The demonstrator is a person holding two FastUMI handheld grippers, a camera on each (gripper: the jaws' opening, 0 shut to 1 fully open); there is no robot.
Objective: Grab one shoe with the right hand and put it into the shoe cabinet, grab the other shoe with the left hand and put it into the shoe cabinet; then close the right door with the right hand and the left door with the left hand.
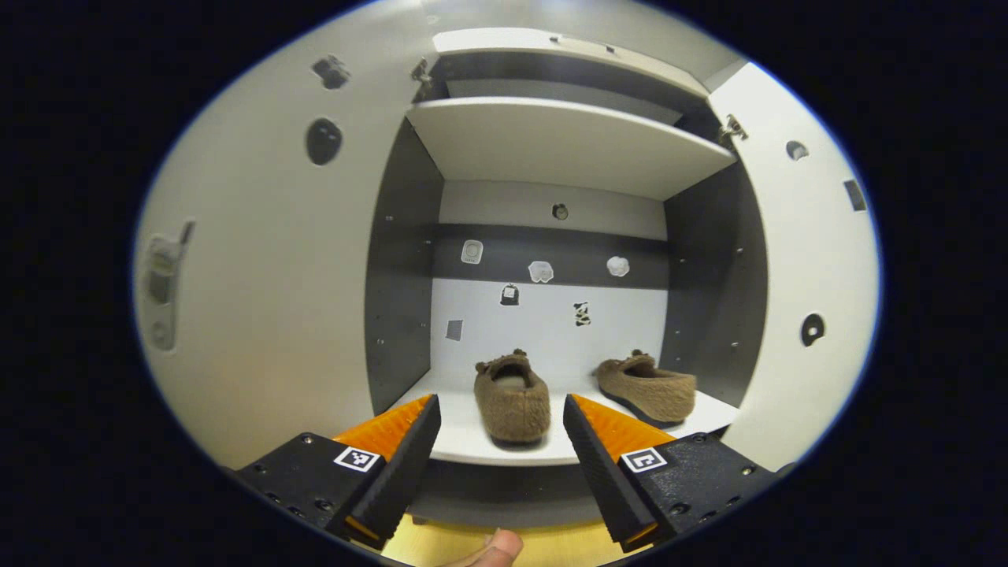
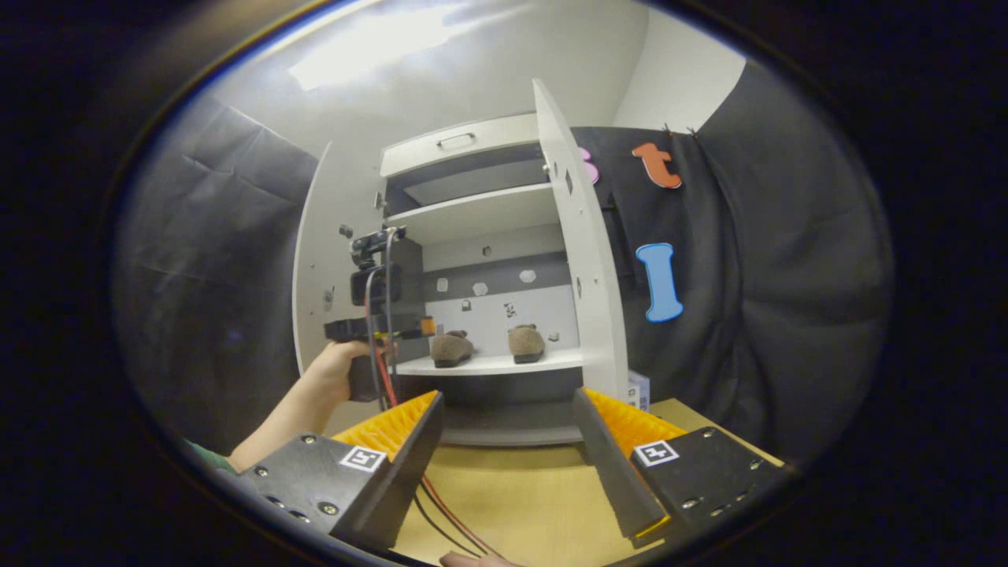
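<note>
Two brown fuzzy shoes stand on the shoe cabinet's lower shelf (image 1: pixel 472 449): the left shoe (image 1: pixel 511 396) points toward me, the right shoe (image 1: pixel 647 387) lies angled by the right wall. My left gripper (image 1: pixel 501 409) is open just in front of the shelf, nothing between its fingers. In the right gripper view, my right gripper (image 2: pixel 508 405) is open farther back over the wooden floor (image 2: pixel 520 496), also holding nothing. That view shows both shoes, one (image 2: pixel 450 348) beside the other (image 2: pixel 526 342), and the left gripper (image 2: pixel 378 327) held by a hand (image 2: pixel 335 370). The left door (image 1: pixel 268 299) and right door (image 1: pixel 811 260) both stand open.
An upper shelf (image 1: pixel 567 142) spans the cabinet above the shoes. The right door's edge (image 2: pixel 587 260) juts toward me in the right gripper view. Cables (image 2: pixel 441 504) run across the floor near the right gripper. Black cloth hangs on both sides of the cabinet.
</note>
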